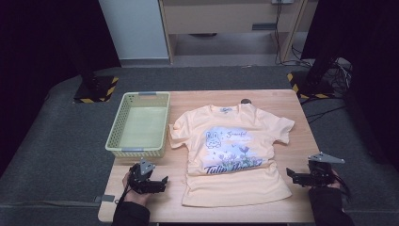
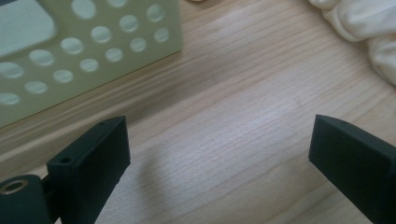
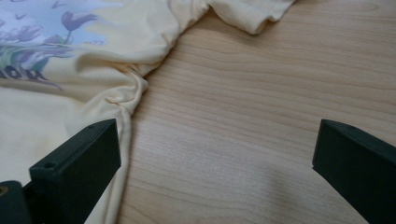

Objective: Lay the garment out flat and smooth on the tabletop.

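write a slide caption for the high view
Peach T-shirt spread flat on a wooden table, open claws either side, basket at left.

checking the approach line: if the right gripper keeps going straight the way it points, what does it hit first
Most likely the peach t-shirt. The right gripper stands open beside the shirt's lower right edge, pointing toward it across bare table; the cloth already lies by one jaw. Depth is hard to judge.

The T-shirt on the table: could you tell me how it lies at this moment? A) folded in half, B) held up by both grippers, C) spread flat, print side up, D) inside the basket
C: the T-shirt lies spread on the table with its print facing up, beside the basket, and the left gripper and right gripper stand open on either side of it.
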Tool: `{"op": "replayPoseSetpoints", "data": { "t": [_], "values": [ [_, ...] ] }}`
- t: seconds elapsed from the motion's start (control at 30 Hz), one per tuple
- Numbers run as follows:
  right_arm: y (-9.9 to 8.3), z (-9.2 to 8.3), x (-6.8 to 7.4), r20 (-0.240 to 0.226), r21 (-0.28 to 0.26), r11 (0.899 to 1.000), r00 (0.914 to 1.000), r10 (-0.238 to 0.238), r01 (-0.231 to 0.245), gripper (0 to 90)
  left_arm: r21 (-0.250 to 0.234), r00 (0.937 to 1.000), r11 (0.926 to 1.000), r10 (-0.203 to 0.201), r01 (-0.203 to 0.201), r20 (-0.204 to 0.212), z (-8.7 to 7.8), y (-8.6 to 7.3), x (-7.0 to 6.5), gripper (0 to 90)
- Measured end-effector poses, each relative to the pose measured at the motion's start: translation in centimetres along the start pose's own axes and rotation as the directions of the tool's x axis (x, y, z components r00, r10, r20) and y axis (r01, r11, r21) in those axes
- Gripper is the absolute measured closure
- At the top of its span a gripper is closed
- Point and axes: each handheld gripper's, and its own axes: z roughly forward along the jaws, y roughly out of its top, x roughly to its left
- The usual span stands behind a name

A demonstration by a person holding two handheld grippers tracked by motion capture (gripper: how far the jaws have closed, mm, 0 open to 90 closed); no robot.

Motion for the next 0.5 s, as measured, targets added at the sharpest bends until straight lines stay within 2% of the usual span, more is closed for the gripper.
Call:
{"op": "replayPoseSetpoints", "data": {
  "t": [0.13,0.5],
  "values": [
    [-0.3,0.2,-0.8,0.011,0.008,1.0,0.9998,0.019,-0.019,1.0,0.0,0.9992,0.9994,-0.034,0.034,-0.02,0.2,-0.2,0.8,4.6],
    [-1.0,0.9,-2.5,0.034,0.023,0.999,0.9986,0.041,-0.042,1.0,0.002,0.9962,0.9974,-0.072,0.072,-0.051,0.7,-0.5,1.6,3.1]
  ]
}}
